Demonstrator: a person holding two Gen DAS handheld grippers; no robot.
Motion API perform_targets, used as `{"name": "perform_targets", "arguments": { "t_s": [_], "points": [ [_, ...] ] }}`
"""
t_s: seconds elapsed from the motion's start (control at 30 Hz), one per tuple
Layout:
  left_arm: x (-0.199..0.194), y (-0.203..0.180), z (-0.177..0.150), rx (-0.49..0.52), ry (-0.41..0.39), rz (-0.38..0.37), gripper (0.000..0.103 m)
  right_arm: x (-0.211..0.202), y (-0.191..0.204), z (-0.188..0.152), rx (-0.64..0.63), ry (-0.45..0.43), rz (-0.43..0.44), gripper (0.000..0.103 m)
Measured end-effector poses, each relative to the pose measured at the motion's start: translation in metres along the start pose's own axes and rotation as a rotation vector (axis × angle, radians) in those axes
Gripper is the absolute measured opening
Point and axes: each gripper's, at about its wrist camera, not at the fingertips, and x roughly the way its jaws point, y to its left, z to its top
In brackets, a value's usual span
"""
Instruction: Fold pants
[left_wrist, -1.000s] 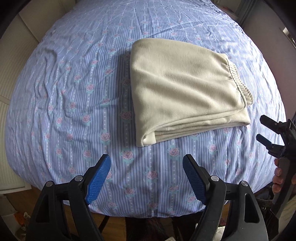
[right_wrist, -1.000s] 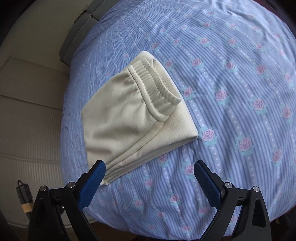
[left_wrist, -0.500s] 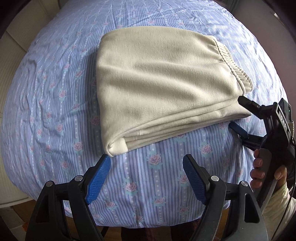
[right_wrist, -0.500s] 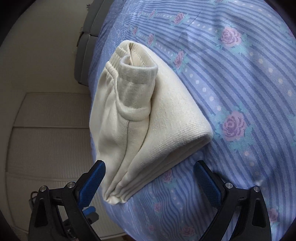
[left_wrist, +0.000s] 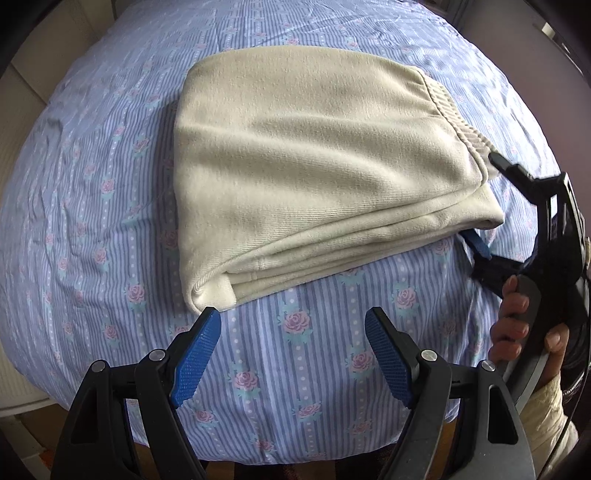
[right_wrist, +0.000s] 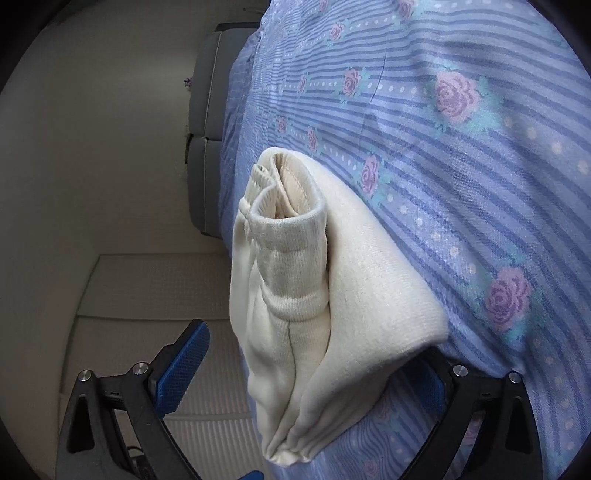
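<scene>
Blue striped bedsheet with pink roses covers the bed, and on it lie the cream pants, already folded into a thick flat packet. I think the folding is almost finished, so both my tools come to the packet from the near edge.

On the left side, my left gripper hangs over the sheet, pointing nearly straight down. Its jaws are spread wide and nothing is between them. One blue pad sits just beside the near left corner of the packet, where a ribbed cuff sticks out. I hold it there because, in my judgement, this corner is the place to take next.

On the right side, my right gripper lies low and sideways. Its jaws are spread around the right end of the packet, one pad above, one slid under against the sheet. The pads do not press yet. The elastic waistband faces this end. My right hand holds the handle.
</scene>
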Motion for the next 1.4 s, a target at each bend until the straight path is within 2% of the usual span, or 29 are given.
{"name": "perform_targets", "arguments": {
  "t_s": [0.17,0.23,0.3,0.33,0.53,0.63,0.73,0.8,0.97,1.07,1.17,1.23,1.4],
  "points": [
    [-0.001,0.008,0.002,-0.013,-0.01,-0.008,0.08,-0.014,0.009,-0.028,-0.15,0.027,-0.142,0.099],
    [0.001,0.011,0.002,-0.02,-0.011,-0.01,0.08,-0.013,0.01,-0.034,-0.198,0.018,-0.217,0.095],
    [0.002,0.015,0.002,-0.027,-0.008,-0.009,0.08,-0.004,0.01,-0.035,-0.213,-0.006,-0.259,0.097],
    [0.003,0.016,0.002,-0.029,-0.007,-0.008,0.08,0.001,0.01,-0.036,-0.231,-0.011,-0.273,0.103],
    [0.004,0.022,0.002,-0.028,-0.009,-0.007,0.08,0.006,0.011,-0.049,-0.323,-0.109,-0.312,0.103],
    [0.005,0.023,0.003,-0.023,-0.017,-0.011,0.08,0.009,0.015,-0.04,-0.272,-0.108,-0.313,0.103],
    [0.004,0.022,0.002,-0.032,-0.023,-0.025,0.08,0.004,0.014,-0.019,-0.127,-0.129,-0.163,0.103],
    [0.002,0.022,0.002,-0.033,-0.032,-0.032,0.08,0.004,0.014,-0.01,-0.062,-0.13,-0.124,0.103],
    [0.001,0.027,0.008,-0.034,-0.058,-0.039,0.08,-0.01,0.035,-0.014,-0.083,-0.14,-0.104,0.1],
    [0.003,0.032,0.013,-0.058,-0.064,-0.052,0.08,-0.009,0.047,-0.016,-0.124,-0.159,-0.165,0.097],
    [0.002,0.042,0.019,-0.095,-0.08,-0.069,0.08,0.006,0.058,-0.013,-0.183,-0.147,-0.314,0.09],
    [0.002,0.05,0.022,-0.117,-0.093,-0.079,0.08,0.006,0.065,-0.014,-0.209,-0.163,-0.367,0.083],
    [0.007,0.078,0.036,-0.138,-0.123,-0.092,0.08,-0.004,0.043,-0.006,-0.092,-0.2,-0.373,0.081]
  ]
}}
